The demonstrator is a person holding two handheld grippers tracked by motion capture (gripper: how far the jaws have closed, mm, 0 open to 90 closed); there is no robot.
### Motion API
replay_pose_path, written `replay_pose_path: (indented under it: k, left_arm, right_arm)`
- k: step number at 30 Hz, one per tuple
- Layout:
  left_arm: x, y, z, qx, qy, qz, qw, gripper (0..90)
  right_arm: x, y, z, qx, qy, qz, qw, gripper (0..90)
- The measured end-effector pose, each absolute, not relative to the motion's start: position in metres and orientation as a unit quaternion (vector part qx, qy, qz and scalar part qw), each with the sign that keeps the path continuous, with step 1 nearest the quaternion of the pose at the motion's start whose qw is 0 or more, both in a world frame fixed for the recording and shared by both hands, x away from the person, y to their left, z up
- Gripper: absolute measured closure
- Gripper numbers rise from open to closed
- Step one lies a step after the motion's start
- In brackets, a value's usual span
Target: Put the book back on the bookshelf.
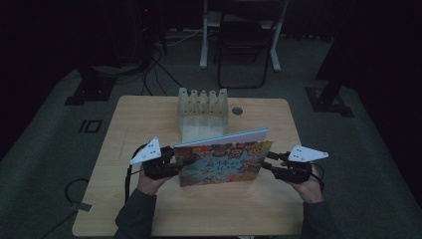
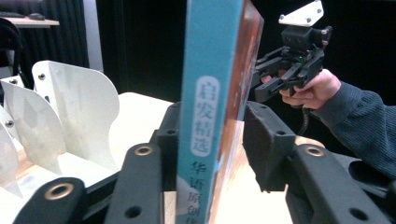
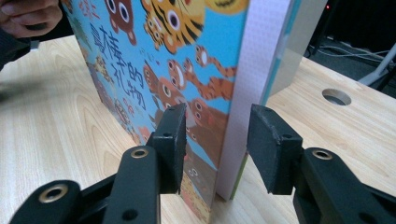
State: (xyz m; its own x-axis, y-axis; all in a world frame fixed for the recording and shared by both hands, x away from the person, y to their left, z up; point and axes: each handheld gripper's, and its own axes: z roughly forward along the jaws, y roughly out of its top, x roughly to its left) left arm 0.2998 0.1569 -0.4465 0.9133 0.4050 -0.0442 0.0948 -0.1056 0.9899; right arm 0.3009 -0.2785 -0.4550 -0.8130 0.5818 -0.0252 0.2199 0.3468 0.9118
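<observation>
A picture book (image 1: 224,162) with tigers on a blue cover stands upright on its bottom edge on the wooden table (image 1: 149,214). My left gripper (image 1: 186,160) is at its spine end. In the left gripper view the teal spine (image 2: 205,116) sits between the jaws of the left gripper (image 2: 210,135), both pads against it. My right gripper (image 1: 268,160) is at the open-page end. In the right gripper view the right gripper (image 3: 217,140) has one pad on the front cover (image 3: 187,46) and the other at the back cover. The right gripper (image 2: 268,79) also appears beyond the book.
A white slotted rack (image 1: 203,112) stands just behind the book at the table's back middle, its curved dividers (image 2: 74,112) close to the left gripper. A round cable hole (image 1: 237,110) lies right of the rack. A folding chair (image 1: 244,45) stands on the floor beyond.
</observation>
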Motion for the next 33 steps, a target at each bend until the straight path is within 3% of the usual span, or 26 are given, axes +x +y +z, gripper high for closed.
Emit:
replay_pose_path:
  k: [7,12,17,28,33]
  left_arm:
    - [0.299,0.146,-0.454,0.742,0.166,0.124,0.637,47.4]
    - [0.299,0.144,-0.456,0.742,0.167,0.119,0.639,46.7]
    - [0.301,0.143,-0.458,0.748,0.164,0.12,0.631,66.0]
    - [0.293,0.14,-0.457,0.761,0.129,0.128,0.623,79.5]
    - [0.29,0.138,-0.457,0.761,0.126,0.136,0.621,80.0]
  right_arm:
    - [0.305,-0.281,-0.459,0.26,0.797,0.516,0.174,59.9]
    - [0.305,-0.282,-0.461,0.259,0.796,0.519,0.174,63.7]
    - [0.306,-0.284,-0.462,0.263,0.792,0.521,0.178,67.6]
    - [0.309,-0.285,-0.462,0.28,0.781,0.525,0.189,66.4]
    - [0.309,-0.288,-0.467,0.286,0.781,0.524,0.186,63.8]
